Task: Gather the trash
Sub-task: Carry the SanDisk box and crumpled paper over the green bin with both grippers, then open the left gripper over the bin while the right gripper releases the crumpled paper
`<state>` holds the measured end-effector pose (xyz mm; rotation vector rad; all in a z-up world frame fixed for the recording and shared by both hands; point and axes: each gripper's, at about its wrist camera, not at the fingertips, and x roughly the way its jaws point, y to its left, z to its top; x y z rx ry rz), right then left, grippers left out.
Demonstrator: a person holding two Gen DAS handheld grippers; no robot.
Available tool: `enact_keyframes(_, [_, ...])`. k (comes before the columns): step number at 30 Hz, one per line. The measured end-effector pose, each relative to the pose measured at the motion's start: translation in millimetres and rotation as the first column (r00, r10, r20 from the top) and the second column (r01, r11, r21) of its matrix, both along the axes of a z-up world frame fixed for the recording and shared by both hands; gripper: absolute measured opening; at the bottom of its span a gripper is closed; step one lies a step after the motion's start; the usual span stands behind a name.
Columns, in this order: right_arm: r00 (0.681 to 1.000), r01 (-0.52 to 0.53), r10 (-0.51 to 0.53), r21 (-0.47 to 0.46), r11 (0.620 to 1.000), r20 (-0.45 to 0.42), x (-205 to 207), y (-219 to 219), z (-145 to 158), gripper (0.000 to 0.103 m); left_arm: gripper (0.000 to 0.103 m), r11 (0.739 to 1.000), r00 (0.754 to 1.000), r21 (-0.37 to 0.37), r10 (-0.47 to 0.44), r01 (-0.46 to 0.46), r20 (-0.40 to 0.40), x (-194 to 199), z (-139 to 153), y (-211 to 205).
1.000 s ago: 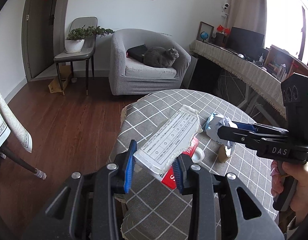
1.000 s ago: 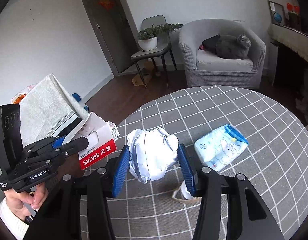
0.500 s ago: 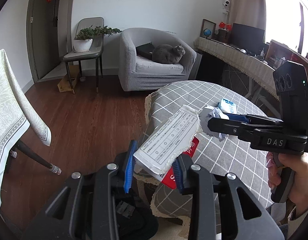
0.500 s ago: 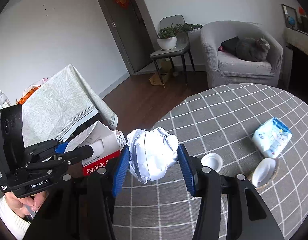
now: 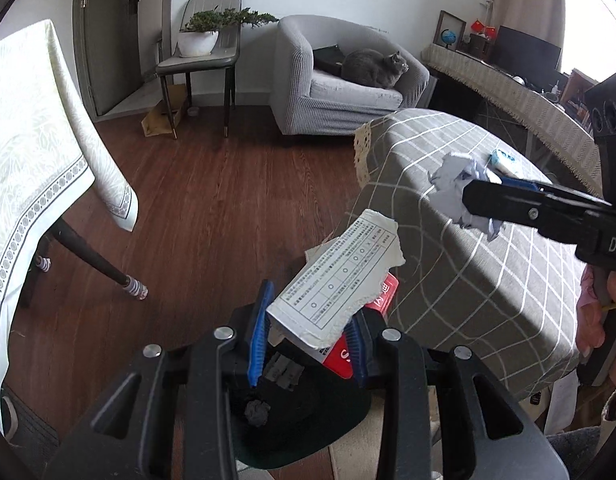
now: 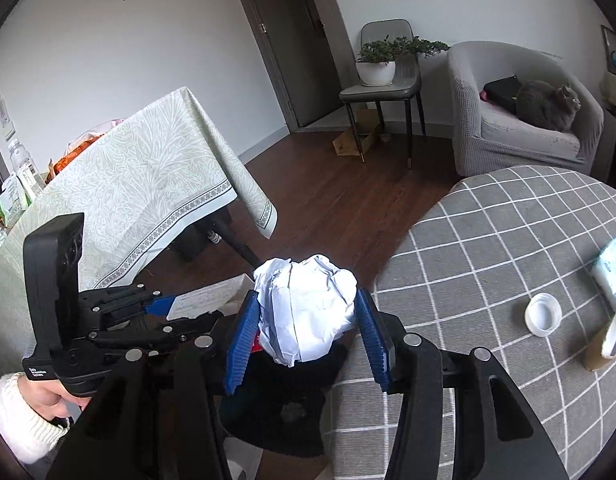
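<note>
My left gripper (image 5: 308, 334) is shut on a torn white and red cardboard box (image 5: 340, 286), held over a black trash bin (image 5: 304, 412) on the floor that has dark scraps inside. My right gripper (image 6: 306, 334) is shut on a crumpled white paper ball (image 6: 304, 306), also seen at the right of the left wrist view as the paper ball (image 5: 456, 188). The ball hangs at the edge of the round table with the grey checked cloth (image 6: 488, 248), above the same dark bin (image 6: 284, 400). The left gripper (image 6: 188, 312) with the box sits just left of the ball.
On the grey cloth lie a tissue pack (image 6: 612, 268), a white lid (image 6: 544, 314) and a small roll (image 6: 604, 344). A table with a pale patterned cloth (image 6: 140, 176) stands to the left. Beyond are a chair with a plant (image 5: 204, 44) and an armchair with a grey cat (image 5: 372, 66).
Both grippers have moved off the round table toward its left edge and lower, each still holding its item. The black bin has come into view beneath them.
</note>
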<state>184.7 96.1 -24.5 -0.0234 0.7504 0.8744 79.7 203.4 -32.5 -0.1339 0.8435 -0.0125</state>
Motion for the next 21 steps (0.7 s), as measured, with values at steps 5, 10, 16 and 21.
enact_keyframes(5, [1.000, -0.024, 0.024, -0.032, 0.999, 0.002, -5, 27, -7, 0.050, 0.036, 1.000, 0.996, 0.005, 0.003, -0.002, -0.085, -6, -30, 14])
enact_keyframes(10, [0.999, -0.047, 0.047, -0.084, 0.995, 0.001, -10, 50, -19, 0.050, 0.036, 1.000, 0.984, 0.003, 0.024, -0.024, -0.176, -10, -60, 29])
enact_keyframes(16, [0.998, -0.060, 0.058, -0.119, 0.991, -0.017, -5, 72, -31, 0.050, 0.036, 0.997, 0.964, -0.060, 0.027, -0.044, -0.264, -11, -88, 44])
enact_keyframes(21, [0.997, -0.075, 0.072, -0.150, 0.986, -0.024, -4, 87, -39, 0.050, 0.036, 0.998, 0.941, -0.055, 0.015, -0.036, -0.338, -13, -117, 44])
